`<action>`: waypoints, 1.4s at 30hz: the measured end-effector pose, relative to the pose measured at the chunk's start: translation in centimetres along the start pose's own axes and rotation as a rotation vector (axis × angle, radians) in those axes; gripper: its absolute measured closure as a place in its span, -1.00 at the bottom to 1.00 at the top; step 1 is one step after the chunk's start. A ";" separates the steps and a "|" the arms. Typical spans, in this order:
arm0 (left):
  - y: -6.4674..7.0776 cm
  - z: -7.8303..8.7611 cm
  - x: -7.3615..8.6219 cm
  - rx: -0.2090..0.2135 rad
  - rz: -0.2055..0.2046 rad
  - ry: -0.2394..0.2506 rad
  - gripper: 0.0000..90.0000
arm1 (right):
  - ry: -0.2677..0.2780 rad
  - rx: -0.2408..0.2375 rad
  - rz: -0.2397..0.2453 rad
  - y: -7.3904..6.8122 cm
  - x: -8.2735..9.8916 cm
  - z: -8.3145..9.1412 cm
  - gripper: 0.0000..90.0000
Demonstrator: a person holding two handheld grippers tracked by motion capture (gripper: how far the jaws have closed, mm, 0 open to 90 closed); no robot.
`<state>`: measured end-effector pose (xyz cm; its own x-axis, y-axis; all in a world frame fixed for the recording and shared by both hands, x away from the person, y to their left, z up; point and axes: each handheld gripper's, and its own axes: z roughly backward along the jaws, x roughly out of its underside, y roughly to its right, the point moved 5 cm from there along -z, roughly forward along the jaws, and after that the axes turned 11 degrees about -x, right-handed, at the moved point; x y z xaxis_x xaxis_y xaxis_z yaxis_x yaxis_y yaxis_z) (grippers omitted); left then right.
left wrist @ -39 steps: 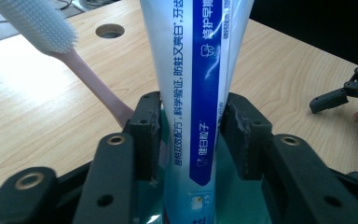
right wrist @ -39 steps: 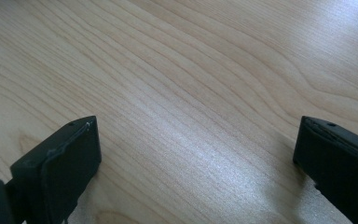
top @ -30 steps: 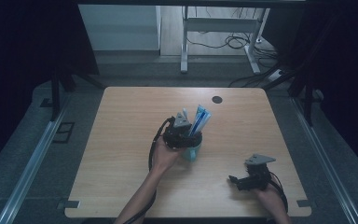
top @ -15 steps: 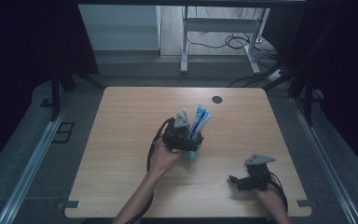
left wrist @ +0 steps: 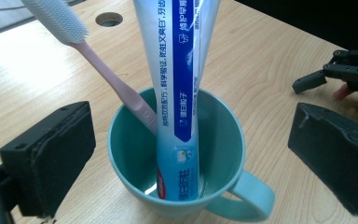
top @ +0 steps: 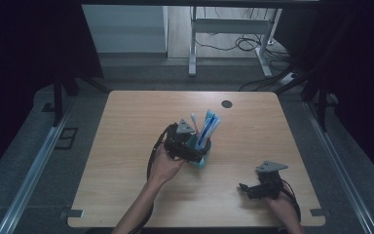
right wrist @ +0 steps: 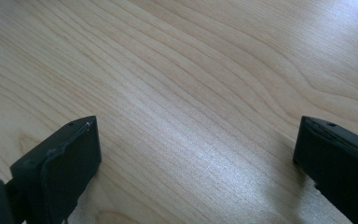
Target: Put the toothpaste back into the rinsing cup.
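A teal mug (left wrist: 135, 163) stands on the wooden table (top: 126, 146) with a blue-and-white toothpaste tube (left wrist: 177, 70) and a pink toothbrush (left wrist: 102, 70) upright inside it. My left gripper (left wrist: 193, 135) is open, its jaws have just been opening, and the mug sits between them with both pads clear of its wall. In the high view the mug (top: 202, 160) is at the table's middle, with the left gripper (top: 195, 151) beside it. My right gripper (top: 247, 187) rests open near the front right, over bare wood (right wrist: 196, 93).
A round cable hole (top: 227, 104) lies at the table's far edge. The right gripper (left wrist: 345, 74) shows beyond the mug in the left gripper view. A metal frame and cables (top: 233, 44) stand on the floor behind the table.
The left gripper stays at the mug with barely any shift. The right gripper has not moved.
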<state>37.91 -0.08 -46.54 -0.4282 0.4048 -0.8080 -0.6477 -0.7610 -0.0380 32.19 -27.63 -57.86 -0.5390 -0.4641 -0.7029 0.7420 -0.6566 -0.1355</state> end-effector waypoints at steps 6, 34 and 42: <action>0.0 0.8 0.4 -0.009 -0.020 0.003 -1.00 | 0.000 0.000 0.000 0.0 0.0 0.0 -0.99; -2.2 3.8 5.5 -0.069 -0.020 0.000 -1.00 | 0.000 0.000 0.000 0.0 0.0 0.0 -0.99; -2.9 3.8 8.1 -0.078 0.001 -0.012 -1.00 | 0.001 0.000 0.000 0.0 0.0 0.0 -0.99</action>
<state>33.89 7.34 -50.76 -0.4365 0.4099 -0.8009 -0.5964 -0.7983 -0.0835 32.19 -27.63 -57.87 -0.5389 -0.4634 -0.7035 0.7417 -0.6569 -0.1354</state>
